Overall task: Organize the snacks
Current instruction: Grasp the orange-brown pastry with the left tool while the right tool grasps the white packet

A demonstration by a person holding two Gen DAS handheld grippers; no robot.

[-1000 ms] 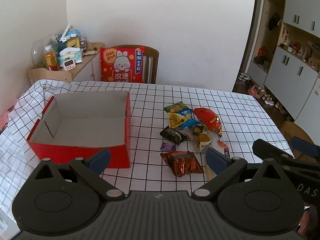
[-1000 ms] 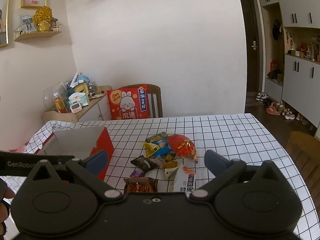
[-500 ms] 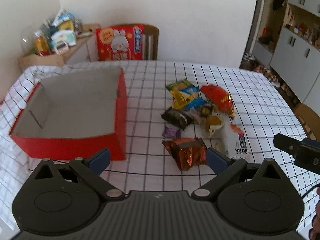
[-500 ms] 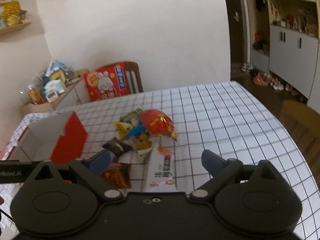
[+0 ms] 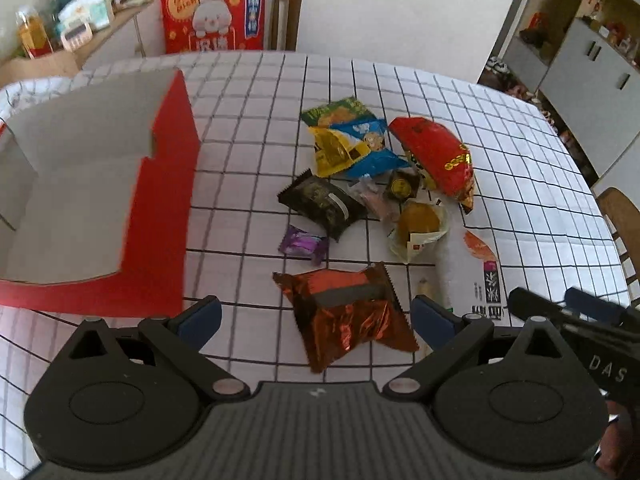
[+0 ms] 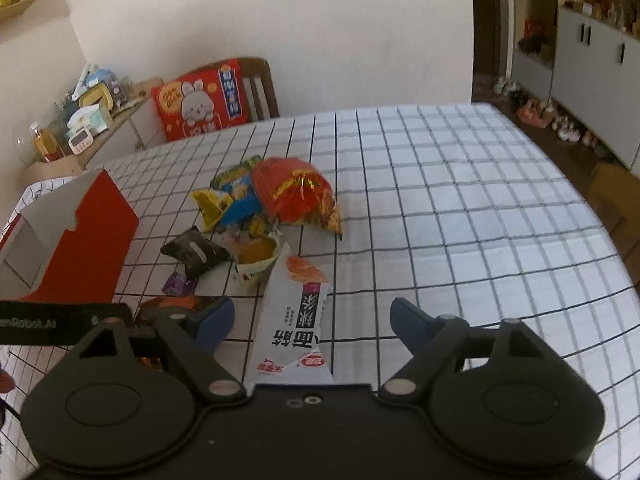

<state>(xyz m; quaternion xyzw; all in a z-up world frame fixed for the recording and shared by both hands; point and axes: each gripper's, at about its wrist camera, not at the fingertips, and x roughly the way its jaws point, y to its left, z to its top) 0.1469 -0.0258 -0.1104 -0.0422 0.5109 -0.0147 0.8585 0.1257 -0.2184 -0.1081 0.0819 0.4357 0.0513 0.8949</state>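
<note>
A pile of snack packets lies on the checked tablecloth (image 5: 248,128). My left gripper (image 5: 316,318) is open just above an orange-brown foil packet (image 5: 348,312), which lies between its fingers. My right gripper (image 6: 312,320) is open above a long white packet (image 6: 294,320), also seen in the left wrist view (image 5: 476,280). Further off lie a red bag (image 5: 436,156), a yellow-blue packet (image 5: 352,148), a black packet (image 5: 324,202), a small purple sweet (image 5: 302,242) and a yellow cake packet (image 5: 420,224). An open red box (image 5: 160,216) stands to the left, empty.
A chair with a red rabbit cushion (image 5: 216,20) stands at the table's far side. A side cabinet with bottles and clutter (image 5: 68,20) is at the back left. White cupboards (image 6: 592,60) line the right wall. Another chair (image 5: 622,216) is at the table's right edge.
Both grippers have tilted down and moved closer to the snack pile. The foil packet now lies between the left fingers and the white packet between the right fingers.
</note>
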